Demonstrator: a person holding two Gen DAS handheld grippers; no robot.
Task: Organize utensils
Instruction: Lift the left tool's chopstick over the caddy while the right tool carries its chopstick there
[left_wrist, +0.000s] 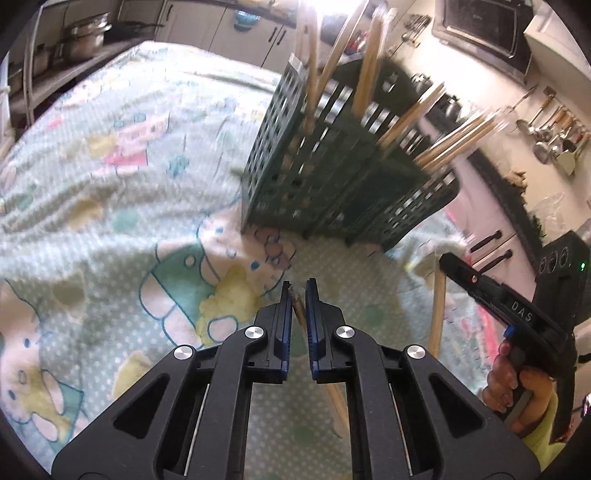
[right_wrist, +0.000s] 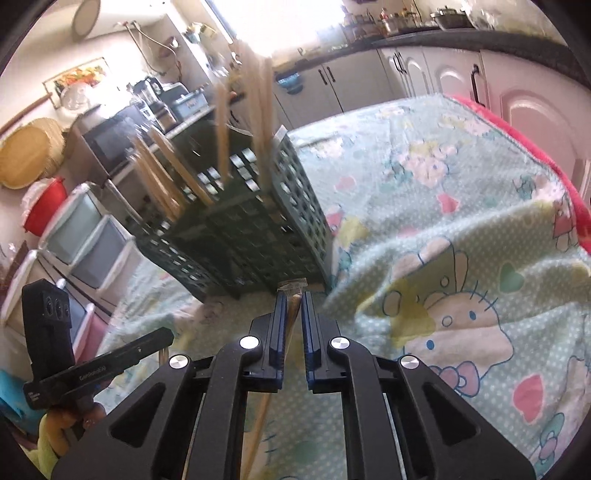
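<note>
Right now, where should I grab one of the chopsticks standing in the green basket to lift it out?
Take a chopstick by its upper shaft, above the rim of the green basket, coming down along its lean. The lower part is behind lattice walls, and the sticks spread only near their tops.

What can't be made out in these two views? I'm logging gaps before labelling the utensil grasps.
- Left wrist view: the held chopstick's lower length, hidden behind the left gripper.
- Right wrist view: the right gripper covers most of its wooden stick.
- Both views: the green basket's inside, blurred.
</note>
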